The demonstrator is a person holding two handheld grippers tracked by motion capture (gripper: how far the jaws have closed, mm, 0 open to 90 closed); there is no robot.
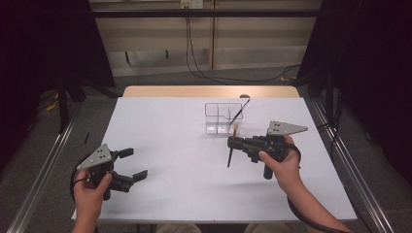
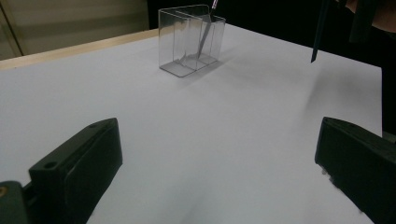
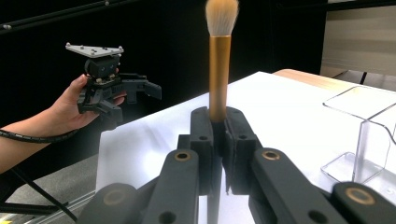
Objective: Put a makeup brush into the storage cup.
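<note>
My right gripper (image 1: 232, 142) hovers above the white table, right of the middle, shut on a makeup brush (image 1: 230, 154). The brush stands nearly upright: pale bristles and gold ferrule (image 3: 219, 77) above the jaws, dark tapered handle (image 2: 317, 35) below them. A clear divided box (image 1: 223, 118) stands just behind, with a thin dark brush (image 1: 239, 111) leaning in it. Low at the table's near left corner, my left gripper (image 1: 134, 163) is open, nothing between its jaws. In the left gripper view the clear box (image 2: 189, 39) stands far ahead of the wide-apart jaws.
The white table top (image 1: 170, 141) ends in a wooden strip (image 1: 209, 91) at the back. Metal rails (image 1: 46, 160) run along both sides and dark curtains hang beyond them. Cables lie on the floor behind the table.
</note>
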